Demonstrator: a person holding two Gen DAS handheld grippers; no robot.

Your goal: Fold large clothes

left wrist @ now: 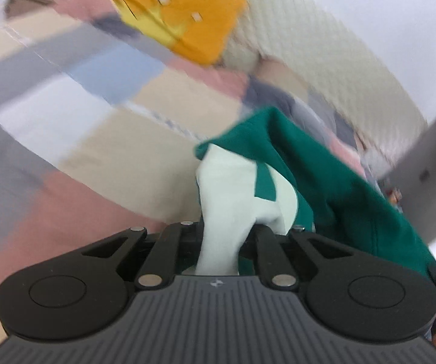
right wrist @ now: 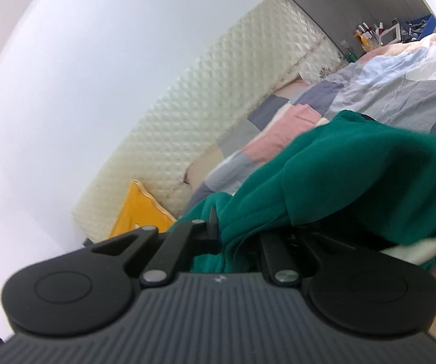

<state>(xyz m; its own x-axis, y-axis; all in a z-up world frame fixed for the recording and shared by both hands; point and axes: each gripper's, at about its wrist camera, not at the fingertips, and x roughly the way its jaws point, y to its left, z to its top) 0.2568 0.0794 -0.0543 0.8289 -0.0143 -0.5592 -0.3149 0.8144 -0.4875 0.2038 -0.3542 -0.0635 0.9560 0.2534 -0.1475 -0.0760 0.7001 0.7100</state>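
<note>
We note a bed (left wrist: pixel 81 139) bounded by its padded headboard (right wrist: pixel 206 103), quilt mostly bare; green-and-white garment (left wrist: pixel 309 176) bunched above it, clenched in left fingers (left wrist: pixel 222 236) and right fingers (right wrist: pixel 236 236).

The garment (left wrist: pixel 324 163) is deep green with a pale mint-white panel crossed by a green stripe. Beneath it, the bedspread (left wrist: pixel 75 97) is a patchwork of pink, beige, grey, light blue and white. Beyond the bedspread stand a cream diamond-quilted headboard (right wrist: pixel 224 91) and an orange-yellow cushion (left wrist: pixel 187 21). Both claws are black.
</note>
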